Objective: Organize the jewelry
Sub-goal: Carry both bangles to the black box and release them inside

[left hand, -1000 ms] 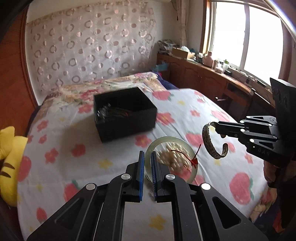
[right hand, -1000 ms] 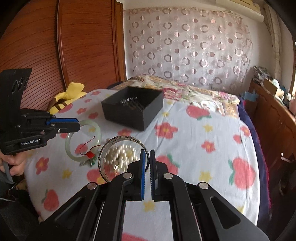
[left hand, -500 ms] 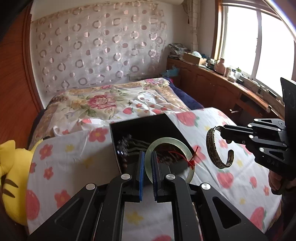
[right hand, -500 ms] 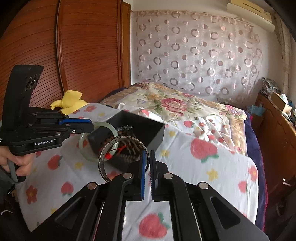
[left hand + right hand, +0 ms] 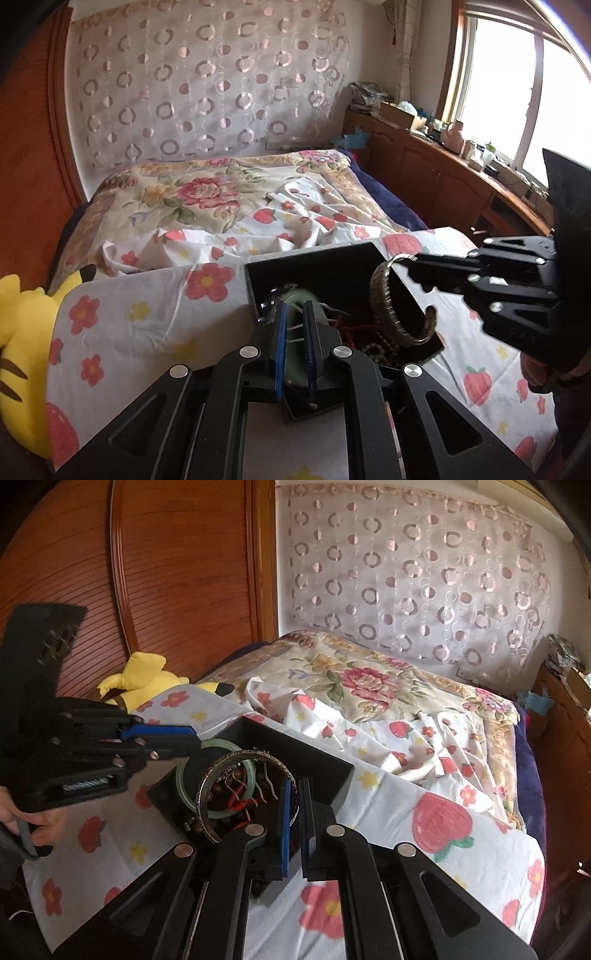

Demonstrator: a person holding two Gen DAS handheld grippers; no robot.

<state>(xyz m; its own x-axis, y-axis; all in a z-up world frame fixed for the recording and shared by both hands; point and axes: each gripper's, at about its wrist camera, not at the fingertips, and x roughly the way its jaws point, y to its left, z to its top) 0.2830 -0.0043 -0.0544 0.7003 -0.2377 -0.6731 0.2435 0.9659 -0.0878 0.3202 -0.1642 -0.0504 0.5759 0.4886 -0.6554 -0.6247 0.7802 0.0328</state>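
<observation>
A black jewelry box (image 5: 317,266) (image 5: 314,760) sits on the flowered sheet, with beads and chains inside. My left gripper (image 5: 294,314) (image 5: 195,744) is over the box, its jaws parted a little, with the pale green jade bangle (image 5: 295,306) (image 5: 221,775) between them; the bangle is blurred and I cannot tell if it is still gripped. My right gripper (image 5: 294,794) (image 5: 410,264) is shut on a patterned metal cuff bangle (image 5: 218,797) (image 5: 395,306), held just above the box's near right part.
The box lies on a bed with a strawberry and flower sheet (image 5: 147,306) (image 5: 443,812). A yellow plush toy (image 5: 22,332) (image 5: 144,683) lies at the left. A wooden cabinet (image 5: 443,184) runs along the window side.
Both grippers moved forward over the black box. The left jaws have parted a little around the jade bangle, which now hangs low inside the box. The cuff stays in the right gripper.
</observation>
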